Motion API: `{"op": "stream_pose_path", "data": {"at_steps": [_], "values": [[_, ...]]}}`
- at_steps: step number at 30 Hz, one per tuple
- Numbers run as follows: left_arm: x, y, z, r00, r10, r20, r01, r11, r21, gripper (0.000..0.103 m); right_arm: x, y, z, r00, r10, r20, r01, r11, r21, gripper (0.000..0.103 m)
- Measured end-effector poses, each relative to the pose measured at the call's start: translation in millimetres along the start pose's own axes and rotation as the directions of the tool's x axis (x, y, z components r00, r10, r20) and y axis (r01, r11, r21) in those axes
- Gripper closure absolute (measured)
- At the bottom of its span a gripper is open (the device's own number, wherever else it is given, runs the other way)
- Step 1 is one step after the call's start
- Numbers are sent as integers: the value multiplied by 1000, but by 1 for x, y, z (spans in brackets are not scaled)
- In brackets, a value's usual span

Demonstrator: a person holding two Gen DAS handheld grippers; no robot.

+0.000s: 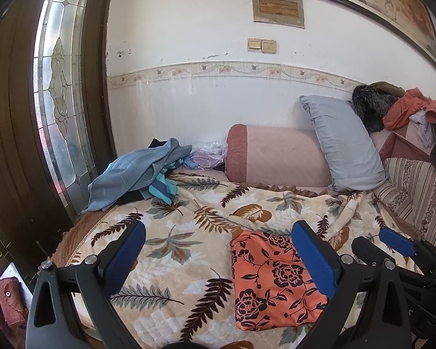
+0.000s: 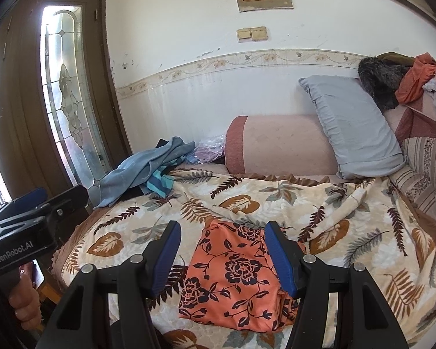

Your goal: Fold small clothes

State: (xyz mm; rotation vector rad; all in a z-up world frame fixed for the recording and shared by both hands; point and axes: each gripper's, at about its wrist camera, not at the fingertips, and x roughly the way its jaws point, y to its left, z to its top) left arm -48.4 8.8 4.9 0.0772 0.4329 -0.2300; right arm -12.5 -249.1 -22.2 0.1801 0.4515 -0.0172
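An orange garment with dark flowers lies folded on the leaf-print blanket; it also shows in the right wrist view. My left gripper is open and empty, held above the blanket, with the garment under its right finger. My right gripper is open and empty, held over the garment. The right gripper also shows at the right edge of the left wrist view. The left gripper shows at the left edge of the right wrist view.
A heap of blue clothes lies at the blanket's far left by the glazed door. A pink bolster and a grey pillow lean on the wall. More clothes are piled on the sofa back at right.
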Motion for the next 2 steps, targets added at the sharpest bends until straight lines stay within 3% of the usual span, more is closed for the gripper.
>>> {"op": "stream_pose_path", "data": {"at_steps": [2], "values": [[9,1,-1,1000,6,-3,-6,1000,-12,3,6,-1,-1,1000,19,-12,-19,1000,4,40]]}}
